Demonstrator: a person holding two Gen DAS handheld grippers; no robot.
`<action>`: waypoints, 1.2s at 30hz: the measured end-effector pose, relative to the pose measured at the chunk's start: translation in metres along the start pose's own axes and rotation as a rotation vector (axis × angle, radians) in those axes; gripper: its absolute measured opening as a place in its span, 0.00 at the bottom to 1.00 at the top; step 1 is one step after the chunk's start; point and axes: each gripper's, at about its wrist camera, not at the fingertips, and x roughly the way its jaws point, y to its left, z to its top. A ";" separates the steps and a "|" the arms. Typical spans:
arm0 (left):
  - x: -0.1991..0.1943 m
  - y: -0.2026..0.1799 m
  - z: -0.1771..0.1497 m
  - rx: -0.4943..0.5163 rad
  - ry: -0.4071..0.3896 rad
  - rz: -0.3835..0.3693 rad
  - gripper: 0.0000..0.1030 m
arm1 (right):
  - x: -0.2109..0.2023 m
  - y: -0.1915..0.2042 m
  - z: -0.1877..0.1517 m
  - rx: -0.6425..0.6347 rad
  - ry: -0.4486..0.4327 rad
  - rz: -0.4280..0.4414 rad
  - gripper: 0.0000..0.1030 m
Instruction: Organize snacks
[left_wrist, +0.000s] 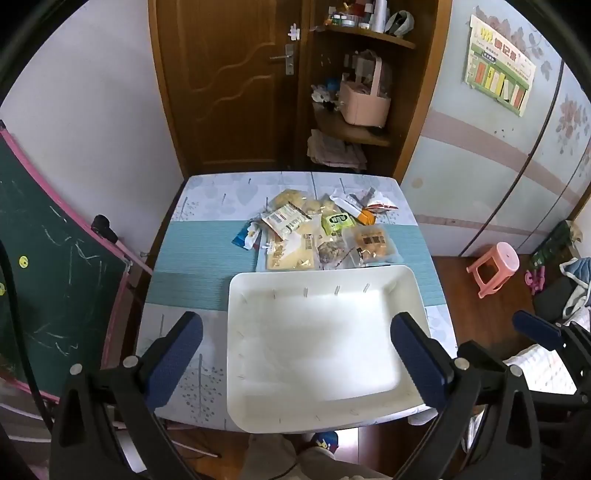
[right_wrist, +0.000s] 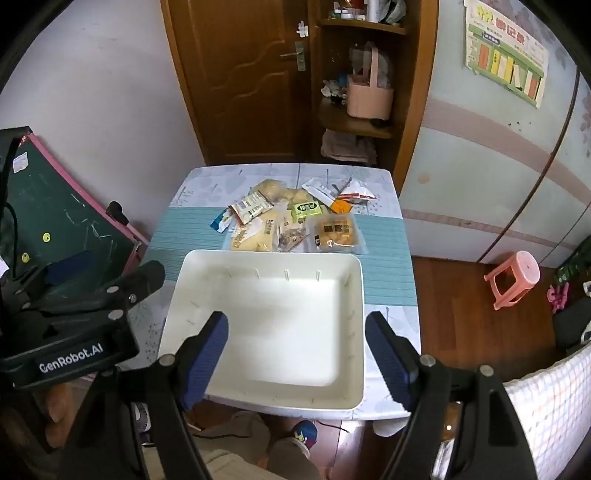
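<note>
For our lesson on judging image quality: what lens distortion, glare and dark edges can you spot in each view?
Left wrist view: straight lines bow, as at the door; black corners; the white bin is washed out by glare; the left claw looms large. Right wrist view: the same bowing and dark rim; the bin's floor is overexposed; the snack packets stay fairly sharp.

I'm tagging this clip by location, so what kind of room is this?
Most likely a room in a home, perhaps a child's: a wooden door, a chalkboard with scribbles, a small pink stool, and a snack pile on a cloth-covered table.
</note>
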 end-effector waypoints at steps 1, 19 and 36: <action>0.002 0.000 0.001 0.000 0.006 -0.001 0.98 | 0.001 0.000 0.000 0.000 0.003 0.001 0.75; -0.004 -0.001 0.000 -0.021 -0.034 0.021 0.98 | 0.010 0.000 0.005 -0.034 0.008 0.029 0.75; 0.001 -0.002 0.009 -0.018 -0.027 0.045 0.98 | 0.017 -0.013 0.008 0.015 0.012 0.032 0.75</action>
